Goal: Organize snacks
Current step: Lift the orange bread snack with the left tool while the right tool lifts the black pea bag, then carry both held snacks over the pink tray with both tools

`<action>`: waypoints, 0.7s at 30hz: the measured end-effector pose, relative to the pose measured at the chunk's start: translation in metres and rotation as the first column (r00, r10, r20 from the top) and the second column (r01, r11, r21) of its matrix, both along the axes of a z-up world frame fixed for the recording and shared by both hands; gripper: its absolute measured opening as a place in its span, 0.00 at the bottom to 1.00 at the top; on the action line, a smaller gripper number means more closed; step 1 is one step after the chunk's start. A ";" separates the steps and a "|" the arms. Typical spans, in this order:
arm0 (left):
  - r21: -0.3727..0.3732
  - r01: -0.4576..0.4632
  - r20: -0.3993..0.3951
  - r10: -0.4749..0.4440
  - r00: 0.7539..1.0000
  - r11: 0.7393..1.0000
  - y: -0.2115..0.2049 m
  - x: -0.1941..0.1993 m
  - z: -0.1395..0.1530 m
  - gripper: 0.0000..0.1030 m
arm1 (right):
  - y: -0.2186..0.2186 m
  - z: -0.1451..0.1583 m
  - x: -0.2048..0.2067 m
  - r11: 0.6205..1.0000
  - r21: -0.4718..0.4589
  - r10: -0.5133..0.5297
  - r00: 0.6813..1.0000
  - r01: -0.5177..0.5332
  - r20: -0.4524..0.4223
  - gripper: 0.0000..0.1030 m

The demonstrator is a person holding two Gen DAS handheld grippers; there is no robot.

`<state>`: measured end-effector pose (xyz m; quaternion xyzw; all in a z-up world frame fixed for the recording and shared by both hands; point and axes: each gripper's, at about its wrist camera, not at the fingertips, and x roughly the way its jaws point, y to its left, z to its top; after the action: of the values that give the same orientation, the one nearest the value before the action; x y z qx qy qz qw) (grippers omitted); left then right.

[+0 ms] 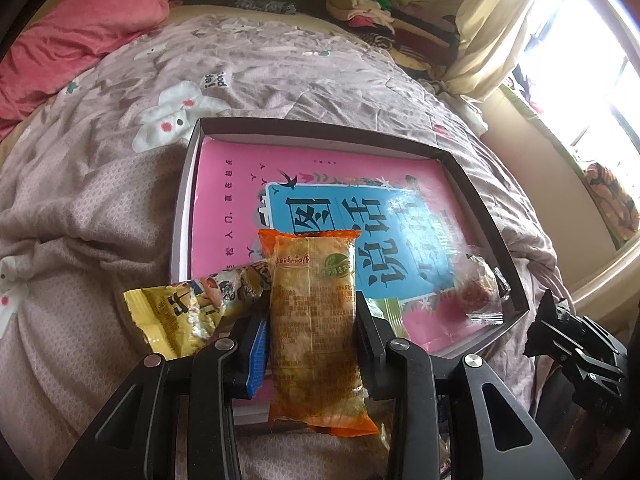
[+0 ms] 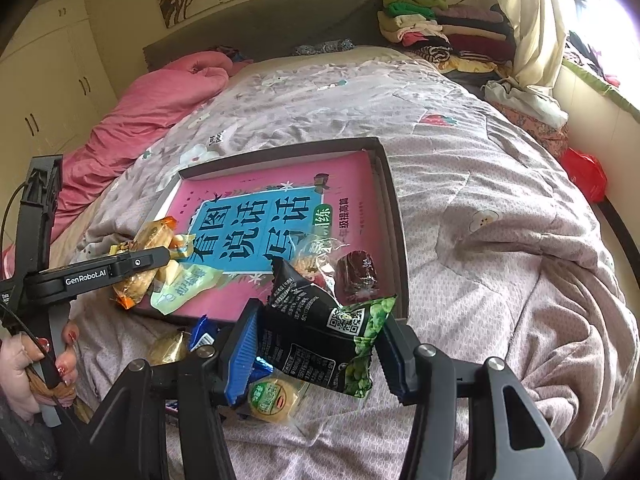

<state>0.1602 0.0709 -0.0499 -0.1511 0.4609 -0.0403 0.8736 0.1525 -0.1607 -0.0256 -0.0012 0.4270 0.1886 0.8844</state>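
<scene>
In the left wrist view my left gripper (image 1: 312, 306) is shut on an orange snack packet (image 1: 312, 344), held upright over the near edge of a dark-rimmed tray (image 1: 320, 123). A pink book (image 1: 224, 184) covers the tray's floor. A yellow packet (image 1: 180, 312) lies across the tray's left edge. A clear-wrapped red snack (image 1: 476, 292) lies in the near right corner. In the right wrist view my right gripper (image 2: 320, 318) is shut on a black and green packet (image 2: 316, 344) above the tray's (image 2: 394, 208) near edge. The left gripper (image 2: 160, 258) appears there at the left with its orange packet (image 2: 136, 284).
A pale green packet (image 2: 184, 286) and a dark red wrapped snack (image 2: 356, 272) lie in the tray. A round yellow biscuit (image 2: 272, 396), a blue wrapper (image 2: 204, 334) and a gold packet (image 2: 168, 348) lie on the bedcover. A pink blanket (image 2: 160, 92) is left; folded clothes (image 2: 420, 20) are behind.
</scene>
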 end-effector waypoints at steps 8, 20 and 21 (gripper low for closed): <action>0.000 0.001 0.003 -0.001 1.000 1.000 -0.002 0.007 -0.001 0.37 | 0.007 -0.003 0.007 1.000 -0.004 0.003 1.000 -0.003 -0.002 0.52; -0.003 0.005 0.002 -0.005 1.000 1.000 -0.003 0.013 -0.002 0.37 | 0.026 -0.008 0.021 0.999 -0.007 0.034 0.999 -0.034 -0.005 0.52; -0.003 0.005 0.003 -0.005 1.000 1.000 -0.003 0.013 -0.003 0.37 | 0.028 -0.008 0.022 0.999 -0.007 0.038 0.999 -0.039 -0.005 0.52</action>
<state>0.1737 0.0679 -0.0525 -0.1511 0.4601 -0.0434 0.8739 0.1743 -0.1329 -0.0341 -0.0123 0.4298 0.2040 0.8795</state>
